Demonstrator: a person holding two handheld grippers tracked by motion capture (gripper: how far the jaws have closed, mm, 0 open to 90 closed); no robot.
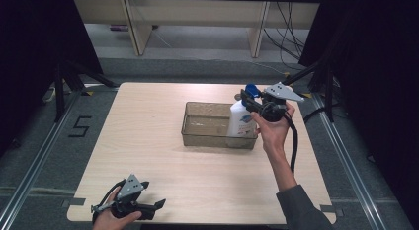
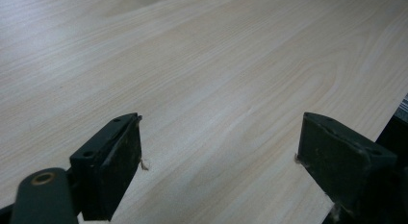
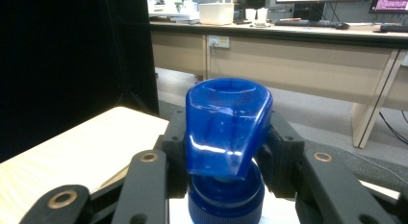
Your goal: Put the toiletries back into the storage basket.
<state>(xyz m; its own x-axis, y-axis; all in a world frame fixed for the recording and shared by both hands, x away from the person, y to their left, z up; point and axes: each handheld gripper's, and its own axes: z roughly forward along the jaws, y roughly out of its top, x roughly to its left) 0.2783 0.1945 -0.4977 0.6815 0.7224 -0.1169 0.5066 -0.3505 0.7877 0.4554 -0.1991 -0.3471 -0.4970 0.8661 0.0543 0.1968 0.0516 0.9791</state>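
The right gripper (image 1: pixel 250 102) is clamped on the blue cap (image 3: pixel 226 132) of the white bottle (image 1: pixel 240 120) standing inside the clear tray (image 1: pixel 197 136), a light, smooth-sided load best held at that stiff neck, while the left gripper (image 1: pixel 148 200), well short of the tray, holds its jaws apart.

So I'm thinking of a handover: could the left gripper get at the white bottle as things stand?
Probably yes: the left gripper is open and bare table lies between, but the bottle stands in the clear bin, clamped by the right gripper.
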